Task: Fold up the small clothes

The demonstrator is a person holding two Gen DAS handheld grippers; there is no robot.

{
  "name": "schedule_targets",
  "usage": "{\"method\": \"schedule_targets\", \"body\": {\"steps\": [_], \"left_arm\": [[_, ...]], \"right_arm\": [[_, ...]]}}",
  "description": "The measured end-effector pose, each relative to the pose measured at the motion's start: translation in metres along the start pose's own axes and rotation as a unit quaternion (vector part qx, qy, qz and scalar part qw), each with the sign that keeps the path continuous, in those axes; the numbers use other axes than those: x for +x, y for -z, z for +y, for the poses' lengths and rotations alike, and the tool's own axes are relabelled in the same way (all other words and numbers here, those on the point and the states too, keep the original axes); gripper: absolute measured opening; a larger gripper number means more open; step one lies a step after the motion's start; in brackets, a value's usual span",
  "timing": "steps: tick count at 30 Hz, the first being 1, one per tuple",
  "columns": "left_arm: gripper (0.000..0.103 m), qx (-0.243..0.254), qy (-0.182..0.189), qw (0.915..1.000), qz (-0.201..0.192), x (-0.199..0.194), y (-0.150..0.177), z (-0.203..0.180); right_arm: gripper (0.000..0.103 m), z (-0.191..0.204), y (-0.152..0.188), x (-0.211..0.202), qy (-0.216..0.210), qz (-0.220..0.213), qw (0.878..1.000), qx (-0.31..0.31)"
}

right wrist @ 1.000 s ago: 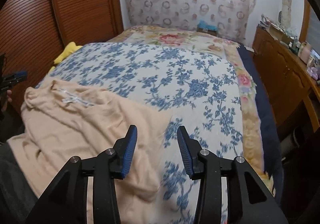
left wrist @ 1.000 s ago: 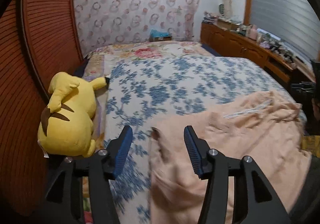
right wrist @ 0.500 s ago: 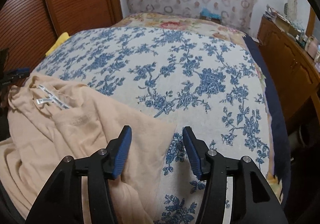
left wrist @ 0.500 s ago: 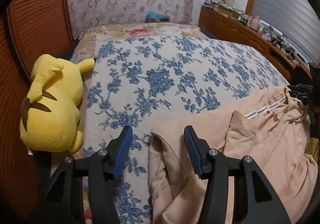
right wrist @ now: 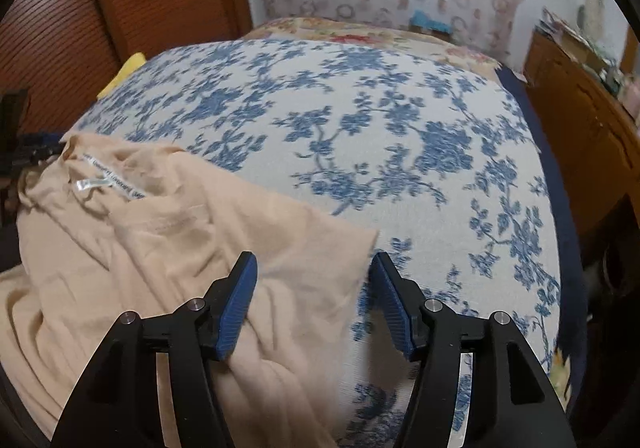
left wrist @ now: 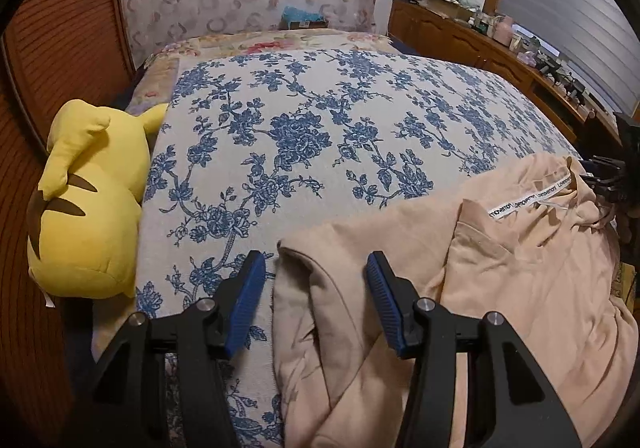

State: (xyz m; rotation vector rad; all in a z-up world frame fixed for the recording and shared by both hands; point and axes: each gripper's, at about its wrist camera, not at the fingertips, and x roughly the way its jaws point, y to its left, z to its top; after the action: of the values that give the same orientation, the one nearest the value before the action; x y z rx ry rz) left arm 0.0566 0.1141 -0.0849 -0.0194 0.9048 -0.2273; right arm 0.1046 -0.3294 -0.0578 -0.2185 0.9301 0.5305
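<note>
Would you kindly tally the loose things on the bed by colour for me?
Peach: 1, the shirt
Yellow: 1, the plush toy
Teal: 1, a bundle at the far end, too small to identify
Total: 3

We get dim, warm indoor light and heavy fisheye bending with black corners; the right wrist view's bedspread smears with motion blur.

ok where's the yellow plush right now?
Left wrist view: the yellow plush lies at the bed's left edge, between the blue floral bedspread and the wooden slatted wall, left of the peach garment.
</note>
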Motion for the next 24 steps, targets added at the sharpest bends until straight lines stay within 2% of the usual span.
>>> {"method": "schedule_targets", "body": {"steps": [1,2,3,4,5,6,7,8,11,15,18,21,24], "left_arm": [[0.035,0.003,0.01,0.9999,-0.002,-0.001,0.0,-0.002],[0.031,0.006,0.013,0.9999,-0.003,-0.001,0.001,-0.003],[0.026,0.007,0.013,0.9999,-0.004,-0.002,0.002,-0.005],[0.012,0.006,0.021,0.9998,-0.004,-0.002,0.003,-0.006],[0.009,0.004,0.028,0.9996,-0.005,-0.004,0.004,-0.007],[0.008,0.008,0.022,0.9996,-0.013,-0.007,0.005,-0.011],[0.007,0.013,0.021,0.9995,-0.021,-0.011,0.006,-0.015],[0.007,0.014,0.022,0.9992,-0.029,-0.015,0.007,-0.017],[0.006,0.009,0.033,0.9964,-0.078,-0.048,0.006,-0.027],[0.006,0.029,0.034,0.9895,-0.138,-0.106,-0.015,-0.039],[0.006,0.036,0.048,0.9786,-0.197,-0.161,-0.043,-0.046],[0.006,0.045,0.055,0.9625,-0.262,-0.221,-0.07,-0.054],[0.006,0.06,0.042,0.9448,-0.319,-0.279,-0.097,-0.062]], "right_arm": [[0.062,0.002,0.0,0.001,0.0,-0.001,1.0,-0.005],[0.061,0.004,-0.001,0.002,0.004,-0.002,1.0,-0.011],[0.057,0.005,0.0,0.002,0.004,-0.004,1.0,-0.014],[0.047,0.006,0.0,0.001,0.001,-0.006,1.0,-0.017],[0.042,0.006,0.001,0.001,-0.003,-0.008,1.0,-0.02],[0.031,0.006,0.001,0.0,-0.008,-0.009,1.0,-0.019],[0.013,0.006,0.002,-0.001,-0.017,-0.009,1.0,-0.016],[0.011,0.007,0.002,-0.003,-0.031,-0.01,0.999,-0.011],[0.008,0.014,0.005,-0.023,-0.038,-0.04,0.998,-0.016],[0.007,0.029,-0.009,-0.086,-0.036,-0.124,0.991,-0.021],[0.007,0.041,-0.034,-0.14,-0.041,-0.18,0.982,-0.034],[0.007,0.055,-0.065,-0.195,-0.044,-0.232,0.97,-0.054],[0.007,0.067,-0.097,-0.255,-0.049,-0.284,0.955,-0.068]]}}
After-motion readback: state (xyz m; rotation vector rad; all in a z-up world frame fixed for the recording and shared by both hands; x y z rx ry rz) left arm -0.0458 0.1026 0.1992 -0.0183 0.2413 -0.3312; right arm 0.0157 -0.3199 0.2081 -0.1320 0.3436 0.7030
